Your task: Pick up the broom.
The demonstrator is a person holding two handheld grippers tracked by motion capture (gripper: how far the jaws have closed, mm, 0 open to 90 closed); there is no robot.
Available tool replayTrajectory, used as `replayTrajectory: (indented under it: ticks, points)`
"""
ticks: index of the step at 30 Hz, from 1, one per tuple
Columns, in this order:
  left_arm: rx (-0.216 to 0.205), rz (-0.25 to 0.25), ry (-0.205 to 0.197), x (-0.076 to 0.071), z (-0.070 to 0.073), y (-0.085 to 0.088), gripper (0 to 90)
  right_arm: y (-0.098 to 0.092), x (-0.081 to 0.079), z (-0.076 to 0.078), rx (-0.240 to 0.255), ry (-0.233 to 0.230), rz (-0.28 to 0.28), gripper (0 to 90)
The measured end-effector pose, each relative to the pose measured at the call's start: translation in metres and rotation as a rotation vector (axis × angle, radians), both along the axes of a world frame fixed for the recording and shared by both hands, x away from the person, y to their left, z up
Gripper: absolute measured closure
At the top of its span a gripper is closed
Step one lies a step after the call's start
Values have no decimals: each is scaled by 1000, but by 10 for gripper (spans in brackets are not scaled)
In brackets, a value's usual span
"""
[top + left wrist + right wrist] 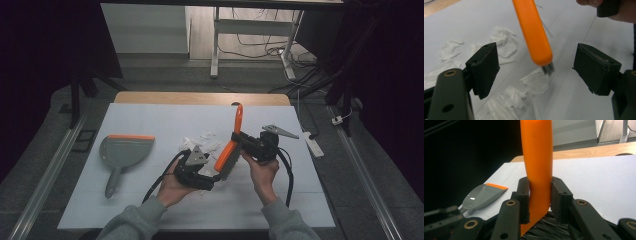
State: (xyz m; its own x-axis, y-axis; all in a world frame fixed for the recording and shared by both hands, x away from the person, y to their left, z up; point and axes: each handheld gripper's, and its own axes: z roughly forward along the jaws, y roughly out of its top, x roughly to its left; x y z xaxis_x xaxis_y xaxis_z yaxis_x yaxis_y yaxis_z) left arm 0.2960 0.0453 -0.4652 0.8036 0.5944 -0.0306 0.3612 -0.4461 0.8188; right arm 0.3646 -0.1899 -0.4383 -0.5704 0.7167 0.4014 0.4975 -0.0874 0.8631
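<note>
From the high view, my right claw (239, 141) is clamped on the orange brush (229, 150), gripping it near where the handle meets the bristle head; the handle rises up and away past the claw, and the bristles point down toward the counter (150, 120). My left claw (207, 177) sits just beside the brush's lower end, at its near left. Scraps of white tissue (202, 140) lie on the counter beyond the left claw, between the two claws and a little farther out. A grey dustpan (120, 155) with an orange edge lies flat, well apart to the left of the left claw, handle toward me.

From the left gripper view, my left claw (535, 70) stands wide apart and holds nothing. The brush (534, 32) comes down between its jaws without touching either pad, its bristle tip just above the counter. Tissue (506, 47) lies under and ahead of the left jaw, with more scraps directly below the brush tip.

From the right gripper view, my right claw (540, 197) presses both pads on the brush (537, 157), which stands upright between them, bristles spreading below the jaws. The dustpan (482, 196) lies to the far left of this claw on the counter (599, 177).
</note>
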Motion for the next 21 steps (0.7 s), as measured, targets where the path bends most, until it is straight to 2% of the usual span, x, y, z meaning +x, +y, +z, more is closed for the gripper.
replayTrajectory:
  ticks: [11,16,21]
  points:
    - [17,61,-18,1,-14,-14,272,1,-3,0,55,-14,-28,710]
    - [2,86,-17,5,-20,-17,350,1,-4,-2,82,-11,-35,710]
    - [-23,110,-12,10,-23,-17,470,2,-4,-4,102,-5,-43,710]
